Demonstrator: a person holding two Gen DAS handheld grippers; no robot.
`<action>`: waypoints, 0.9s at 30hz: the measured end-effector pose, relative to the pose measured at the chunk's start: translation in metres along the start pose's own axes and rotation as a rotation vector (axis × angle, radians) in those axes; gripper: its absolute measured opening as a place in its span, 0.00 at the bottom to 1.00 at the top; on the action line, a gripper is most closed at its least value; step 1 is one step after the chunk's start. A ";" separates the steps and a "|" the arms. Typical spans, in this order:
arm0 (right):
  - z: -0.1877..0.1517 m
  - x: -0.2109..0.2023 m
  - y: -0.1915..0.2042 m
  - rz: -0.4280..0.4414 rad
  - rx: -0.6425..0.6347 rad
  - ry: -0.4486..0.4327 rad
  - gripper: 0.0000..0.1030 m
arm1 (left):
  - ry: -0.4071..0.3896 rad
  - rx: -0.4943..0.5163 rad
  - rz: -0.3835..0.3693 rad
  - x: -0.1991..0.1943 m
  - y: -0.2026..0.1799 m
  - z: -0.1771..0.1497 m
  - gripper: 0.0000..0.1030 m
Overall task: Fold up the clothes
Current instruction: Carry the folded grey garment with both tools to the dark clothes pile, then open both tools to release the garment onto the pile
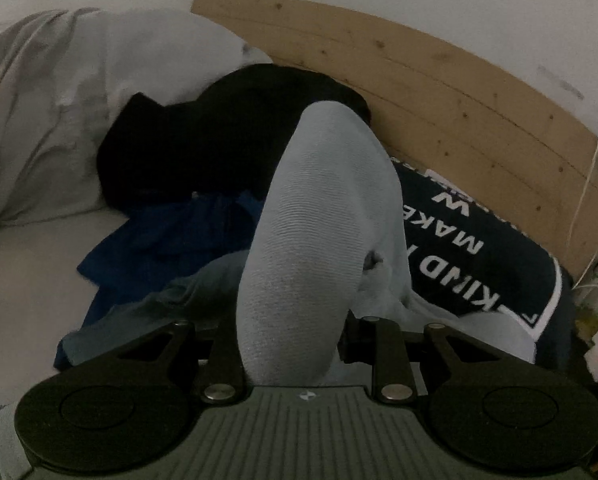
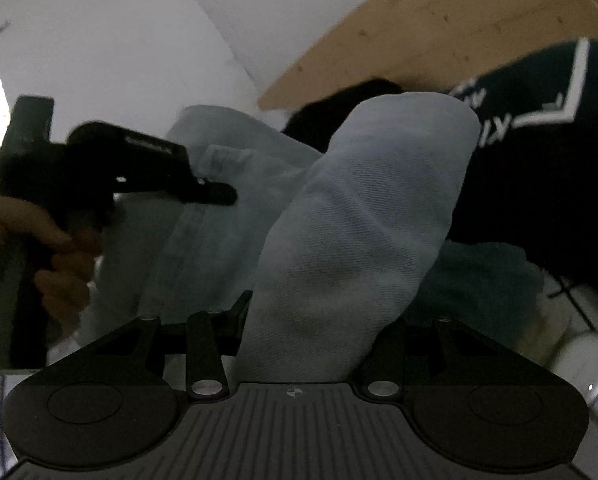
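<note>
Bed w/ wooden headboard [image 1: 439, 92], clothes pile behind. Both grippers, L [image 1: 291, 344] & R [image 2: 311, 344], clamp pale-blue garment [image 1: 323, 216], prob. lifting it taut to fold.

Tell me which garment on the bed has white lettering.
The navy garment by the wooden headboard; the black, blue and pale grey ones show none.

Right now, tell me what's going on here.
A person is folding laundry on a bed with a handheld tool in each hand. Both the left tool and the right tool are clamped on a pale blue garment, bunched up between their fingers. Behind it lie a black garment, a blue one and a navy item with white lettering, against a wooden headboard. The hand gripping the left tool shows in the right view.
</note>
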State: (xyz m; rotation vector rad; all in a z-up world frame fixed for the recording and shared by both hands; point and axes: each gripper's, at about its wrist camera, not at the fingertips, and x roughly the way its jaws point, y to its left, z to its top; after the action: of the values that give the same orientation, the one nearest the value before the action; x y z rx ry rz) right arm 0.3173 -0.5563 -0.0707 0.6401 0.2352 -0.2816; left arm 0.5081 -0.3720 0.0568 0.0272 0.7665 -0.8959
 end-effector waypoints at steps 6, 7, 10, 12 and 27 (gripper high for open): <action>0.000 0.016 -0.027 -0.018 0.075 0.054 0.46 | -0.014 0.049 0.005 0.015 -0.001 -0.012 0.29; 0.000 0.017 -0.030 -0.014 0.081 0.065 0.46 | -0.016 0.057 0.006 0.017 -0.002 -0.015 0.29; 0.001 0.022 -0.040 -0.006 0.090 0.090 0.48 | -0.023 0.081 0.008 0.025 -0.002 -0.021 0.34; 0.011 0.019 -0.042 -0.006 0.095 0.095 0.49 | -0.028 0.097 0.010 0.030 -0.003 -0.025 0.41; 0.025 -0.081 0.020 -0.169 0.040 -0.196 0.87 | -0.222 0.089 0.210 -0.062 -0.005 -0.018 1.00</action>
State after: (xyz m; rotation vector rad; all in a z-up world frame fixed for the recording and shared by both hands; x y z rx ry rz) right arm 0.2515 -0.5410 -0.0162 0.6280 0.0951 -0.5097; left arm 0.4700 -0.3265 0.0826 0.0835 0.5059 -0.7185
